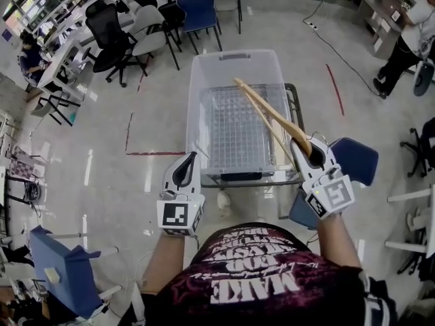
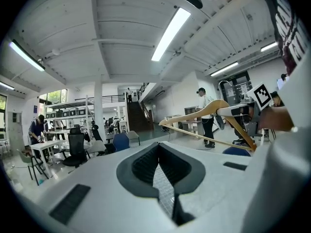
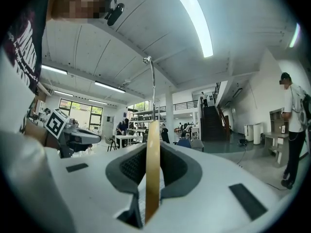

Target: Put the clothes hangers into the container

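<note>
A clear plastic container (image 1: 234, 58) stands on a wire cart straight ahead of me, and only its gridded bottom shows through. My right gripper (image 1: 304, 146) is shut on a wooden clothes hanger (image 1: 268, 111), which slants up and left over the container's right side. In the right gripper view the hanger (image 3: 152, 169) stands edge-on between the jaws, with its metal hook (image 3: 153, 86) rising above. The left gripper (image 1: 186, 163) hovers at the container's near left corner, jaws together and holding nothing. From the left gripper view (image 2: 160, 178) the hanger (image 2: 204, 113) and the right gripper (image 2: 233, 111) show at the right.
The cart's frame (image 1: 293, 107) juts out on the container's right. A blue chair (image 1: 357, 158) sits close by my right hand and another blue seat (image 1: 61, 263) at the lower left. Office chairs (image 1: 146, 26) cluster at the back left. A person (image 1: 401, 46) stands at the far right.
</note>
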The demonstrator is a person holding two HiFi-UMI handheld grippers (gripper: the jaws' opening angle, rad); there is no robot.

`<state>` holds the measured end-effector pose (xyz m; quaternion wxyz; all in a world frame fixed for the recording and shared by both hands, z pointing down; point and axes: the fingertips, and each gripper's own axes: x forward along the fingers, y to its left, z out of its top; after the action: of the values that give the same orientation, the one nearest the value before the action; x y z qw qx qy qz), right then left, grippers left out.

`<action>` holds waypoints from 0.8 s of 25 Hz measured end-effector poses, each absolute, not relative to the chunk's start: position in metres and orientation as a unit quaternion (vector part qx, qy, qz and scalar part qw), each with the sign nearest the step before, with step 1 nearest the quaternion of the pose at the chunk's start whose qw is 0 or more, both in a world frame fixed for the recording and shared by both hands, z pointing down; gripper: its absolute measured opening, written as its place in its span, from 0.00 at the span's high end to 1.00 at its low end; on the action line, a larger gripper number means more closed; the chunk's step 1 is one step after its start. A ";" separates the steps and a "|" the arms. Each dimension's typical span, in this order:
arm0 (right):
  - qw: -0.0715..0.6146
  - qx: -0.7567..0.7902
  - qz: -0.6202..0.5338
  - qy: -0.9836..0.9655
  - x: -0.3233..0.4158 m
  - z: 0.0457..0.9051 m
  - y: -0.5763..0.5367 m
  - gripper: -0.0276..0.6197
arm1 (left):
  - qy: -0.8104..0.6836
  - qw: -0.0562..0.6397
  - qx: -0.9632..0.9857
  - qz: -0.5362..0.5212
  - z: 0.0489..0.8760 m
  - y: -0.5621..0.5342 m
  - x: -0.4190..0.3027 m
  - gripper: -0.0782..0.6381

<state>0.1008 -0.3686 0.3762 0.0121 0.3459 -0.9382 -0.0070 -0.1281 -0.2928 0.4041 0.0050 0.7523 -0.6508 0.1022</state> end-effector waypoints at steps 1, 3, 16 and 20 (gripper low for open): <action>0.013 0.345 -0.009 -0.938 0.096 0.376 -0.372 0.87 | -0.650 0.002 0.753 0.100 0.402 -0.298 -0.133 0.88; 0.016 0.345 -0.014 -0.938 0.085 0.375 -0.377 0.86 | -0.647 -0.002 0.756 0.096 0.402 -0.310 -0.143 0.88; 0.022 0.358 -0.010 -0.933 0.037 0.377 -0.431 0.86 | -0.636 0.005 0.766 0.092 0.407 -0.373 -0.192 0.88; 0.025 0.359 -0.005 -0.933 0.020 0.381 -0.449 0.87 | -0.635 0.012 0.767 0.092 0.412 -0.387 -0.207 0.88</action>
<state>0.0197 -0.4487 0.3814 0.0253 0.3586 -0.9332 -0.0053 -0.2069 -0.3871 0.4123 0.0116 0.7667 -0.6352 0.0923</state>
